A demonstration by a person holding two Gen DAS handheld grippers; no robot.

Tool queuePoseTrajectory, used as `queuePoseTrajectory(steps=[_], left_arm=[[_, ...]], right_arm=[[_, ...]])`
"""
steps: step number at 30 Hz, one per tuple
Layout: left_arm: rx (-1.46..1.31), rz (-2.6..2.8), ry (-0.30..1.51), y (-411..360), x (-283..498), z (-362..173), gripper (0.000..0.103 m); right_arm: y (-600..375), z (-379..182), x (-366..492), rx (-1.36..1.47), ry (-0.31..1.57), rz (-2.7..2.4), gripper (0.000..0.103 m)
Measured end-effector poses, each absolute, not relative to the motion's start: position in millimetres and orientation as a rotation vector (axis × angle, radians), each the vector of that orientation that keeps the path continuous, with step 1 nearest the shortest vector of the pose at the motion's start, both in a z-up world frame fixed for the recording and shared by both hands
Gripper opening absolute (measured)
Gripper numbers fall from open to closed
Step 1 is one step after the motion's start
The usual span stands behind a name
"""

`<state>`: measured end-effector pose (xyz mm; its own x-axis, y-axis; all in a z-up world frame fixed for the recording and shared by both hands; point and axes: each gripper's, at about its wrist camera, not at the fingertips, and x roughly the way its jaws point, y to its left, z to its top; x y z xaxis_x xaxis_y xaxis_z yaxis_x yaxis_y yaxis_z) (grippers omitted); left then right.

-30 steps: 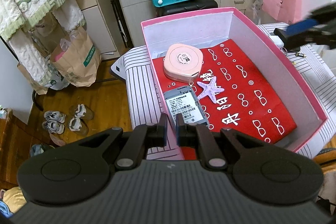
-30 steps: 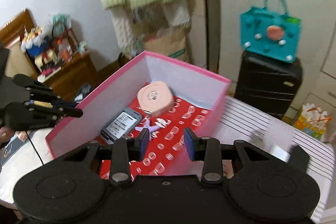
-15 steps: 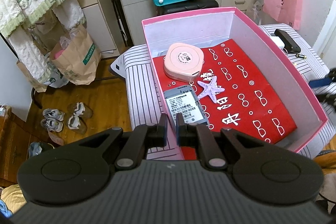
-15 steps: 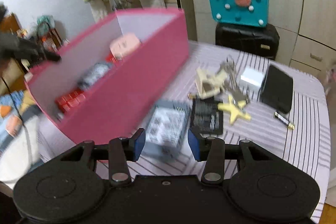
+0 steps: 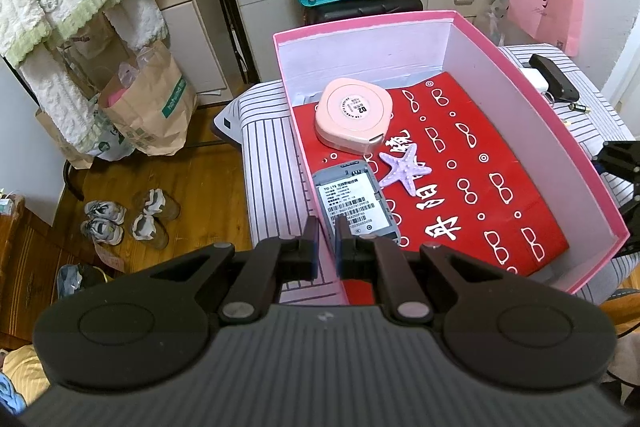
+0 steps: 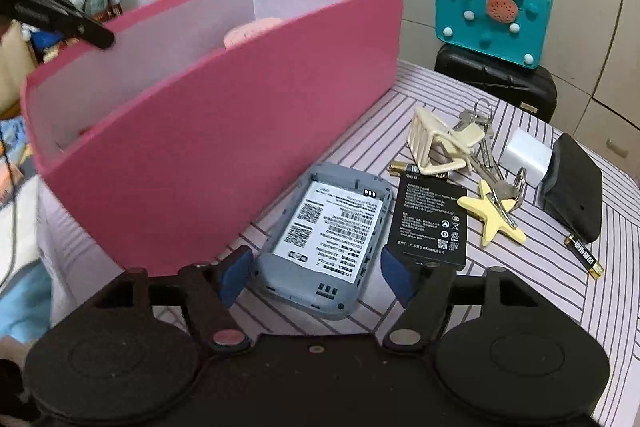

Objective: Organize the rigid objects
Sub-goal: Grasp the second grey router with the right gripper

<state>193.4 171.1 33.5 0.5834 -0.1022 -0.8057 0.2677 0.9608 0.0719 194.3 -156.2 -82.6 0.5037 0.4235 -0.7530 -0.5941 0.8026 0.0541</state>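
On the left side, the left gripper (image 5: 327, 233) hangs over the near left wall of the pink box (image 5: 536, 115), its jaws pressed almost together; whether they pinch that wall's rim or hold nothing cannot be told. Inside the box, on a red printed sheet (image 5: 472, 183), lie a pink rounded tape measure (image 5: 354, 115), a grey device shell with a barcode label (image 5: 354, 203) just past the left fingertips, and a lilac starfish (image 5: 404, 171) touching that shell's right side.

To the right of the box, on the striped cloth (image 6: 532, 279), the right gripper (image 6: 316, 273) has its jaws opening wide. A second grey device shell (image 6: 332, 239), label side up, lies flat on the cloth between the blue pads (image 6: 236, 273), which stand clear of its sides. Just right of it lies a black battery pack (image 6: 434, 219), then a cream hair claw (image 6: 440, 147) and keys (image 6: 484, 143), a yellow starfish charm (image 6: 494, 215), a white charger cube (image 6: 526, 157), a black pouch (image 6: 572, 191) and an AA battery (image 6: 584, 255) at the far right.
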Motion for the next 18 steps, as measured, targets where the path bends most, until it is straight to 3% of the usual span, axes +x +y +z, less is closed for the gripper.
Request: queuePoseTrajectory(steps=[5,10,12,18], left_arm=[[0.197,-0.219,0.922,171,193,34,0.007],[0.205,-0.223,0.913,171,192,33,0.007],[0.204,-0.221,0.913,171,192,33,0.007],[0.206,-0.222,0.917,171,192,33,0.007]], right_arm=[[-160,-78,184,-0.244,0.862,0.612,0.067],[-167,-72,177,-0.242,0.958,0.609,0.067],[-168,-72,180,-0.219,0.972,0.592,0.071],[-158,-78,190,-0.221,0.899,0.568,0.073]])
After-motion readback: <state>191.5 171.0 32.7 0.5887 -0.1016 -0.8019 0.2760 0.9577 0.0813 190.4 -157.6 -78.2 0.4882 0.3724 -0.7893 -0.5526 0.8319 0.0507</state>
